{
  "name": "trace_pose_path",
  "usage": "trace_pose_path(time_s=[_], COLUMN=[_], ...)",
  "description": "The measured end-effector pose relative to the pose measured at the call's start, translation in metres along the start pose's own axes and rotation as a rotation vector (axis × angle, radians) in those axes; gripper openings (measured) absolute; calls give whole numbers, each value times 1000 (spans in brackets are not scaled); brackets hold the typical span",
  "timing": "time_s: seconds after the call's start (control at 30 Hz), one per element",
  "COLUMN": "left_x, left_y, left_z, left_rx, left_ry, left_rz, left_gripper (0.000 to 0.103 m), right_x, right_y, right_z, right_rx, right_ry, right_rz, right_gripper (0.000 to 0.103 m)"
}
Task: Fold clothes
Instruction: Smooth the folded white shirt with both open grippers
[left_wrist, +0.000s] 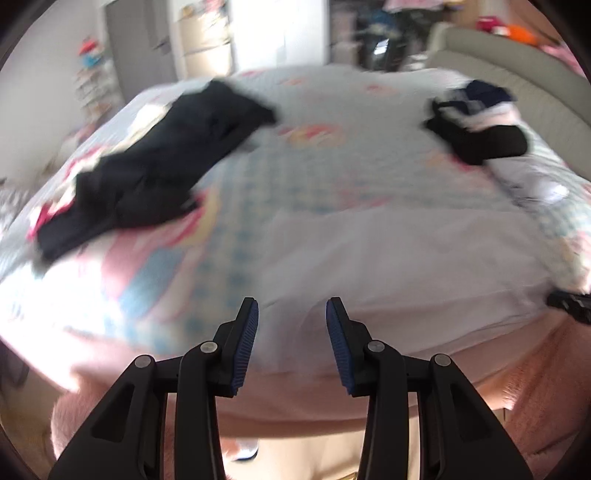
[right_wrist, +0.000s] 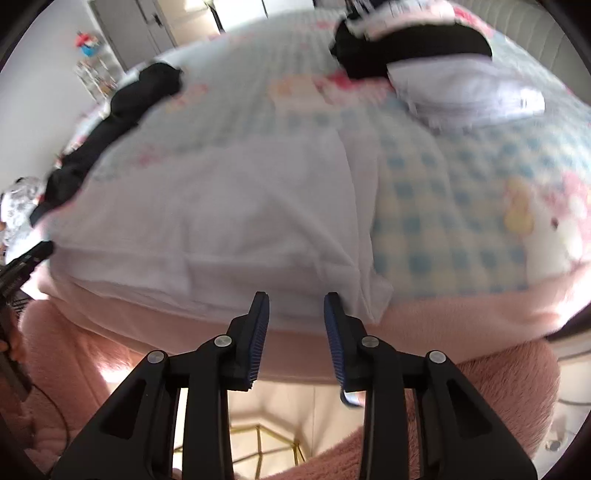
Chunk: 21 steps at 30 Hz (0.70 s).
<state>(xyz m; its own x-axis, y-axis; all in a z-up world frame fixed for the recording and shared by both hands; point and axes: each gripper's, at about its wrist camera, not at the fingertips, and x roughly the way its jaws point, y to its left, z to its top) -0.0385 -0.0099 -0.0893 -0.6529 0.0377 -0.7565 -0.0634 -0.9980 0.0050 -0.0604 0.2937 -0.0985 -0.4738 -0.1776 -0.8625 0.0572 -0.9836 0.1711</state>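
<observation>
A white garment (left_wrist: 369, 258) lies spread flat on the bed, along its near edge. My left gripper (left_wrist: 291, 310) hovers over that near edge, open, with nothing between its blue pads. In the right wrist view the same white garment (right_wrist: 221, 221) fills the middle, its near right corner just beyond my right gripper (right_wrist: 296, 302). That gripper is open too and holds no cloth. A crumpled black garment (left_wrist: 155, 158) lies at the far left of the bed. Part of the other gripper shows at each view's edge.
A stack of dark and light folded clothes (left_wrist: 476, 122) and a folded white piece (left_wrist: 532, 181) sit at the far right, by the beige headboard (left_wrist: 517, 70). The checked cartoon-print sheet (right_wrist: 443, 206) covers the bed. Pink fluffy fabric (right_wrist: 480, 387) hangs below its near edge.
</observation>
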Motion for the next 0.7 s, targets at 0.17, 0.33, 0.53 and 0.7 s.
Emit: trace_pose_path(time_s=[0.17,0.33,0.53,0.7], left_x=[18,46,55,30], left_y=[-60,-100,-95,-78], left_z=[5,0,-23,-6], left_rx=[133,202,211,153], left_ry=[12,123,263,148], left_rz=[-193,-273,-282,-320], left_gripper=[40,40,40,40], right_x=[7,39,38,21], right_y=[23,57,41,31], right_z=[20,16,-7,-1], right_rx=[-41,-133,-117,-86], right_ry=[-30,23,100,53], right_rz=[57,26,28,86], right_gripper=[34,37,36,36])
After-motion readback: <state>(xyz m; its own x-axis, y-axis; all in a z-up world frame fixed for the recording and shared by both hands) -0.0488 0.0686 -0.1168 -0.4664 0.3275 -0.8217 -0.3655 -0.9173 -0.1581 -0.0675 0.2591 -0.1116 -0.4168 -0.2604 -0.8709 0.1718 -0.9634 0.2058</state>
